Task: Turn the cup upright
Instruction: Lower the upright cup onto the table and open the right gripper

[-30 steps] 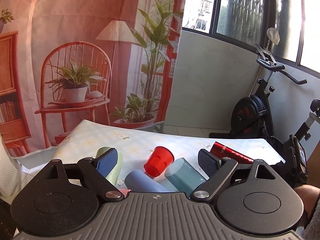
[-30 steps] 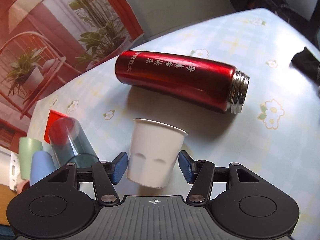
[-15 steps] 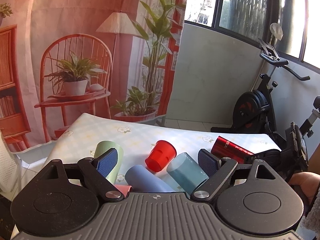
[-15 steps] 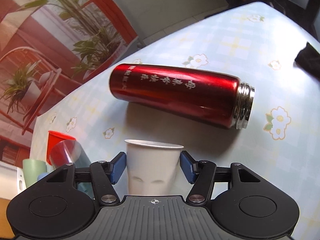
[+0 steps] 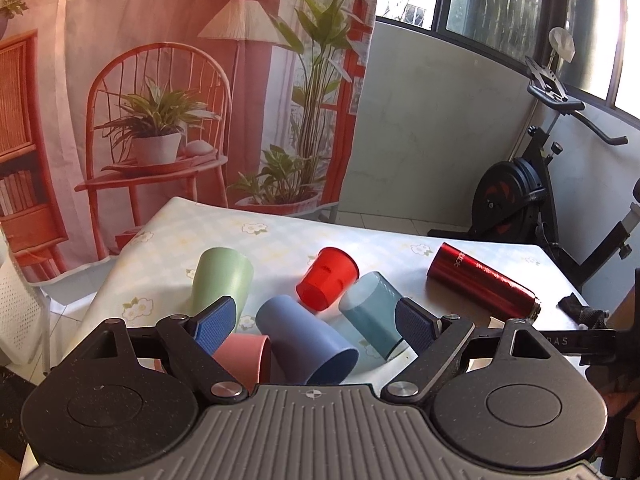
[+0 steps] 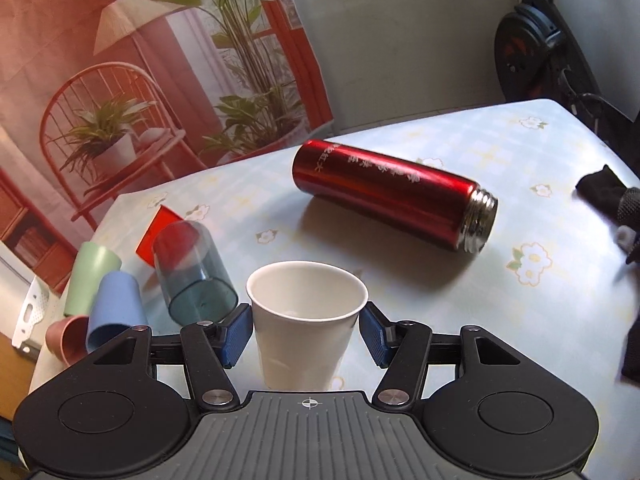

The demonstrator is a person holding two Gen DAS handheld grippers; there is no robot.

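A white paper cup stands upright on the flowered tablecloth, mouth up, between the blue pads of my right gripper. The jaws stand a little apart from the cup's sides, so the gripper is open. My left gripper is open and empty, held above a cluster of cups lying on their sides: green, red, blue, clear teal and pink. The white cup is hidden in the left wrist view.
A red metal flask lies on its side behind the white cup; it also shows in the left wrist view. A black cloth lies at the table's right edge. An exercise bike stands beyond the table.
The white cup went from tilted to standing upright on the table. My right gripper's jaws opened off its sides. The left gripper rose a little, showing more of the cup cluster.
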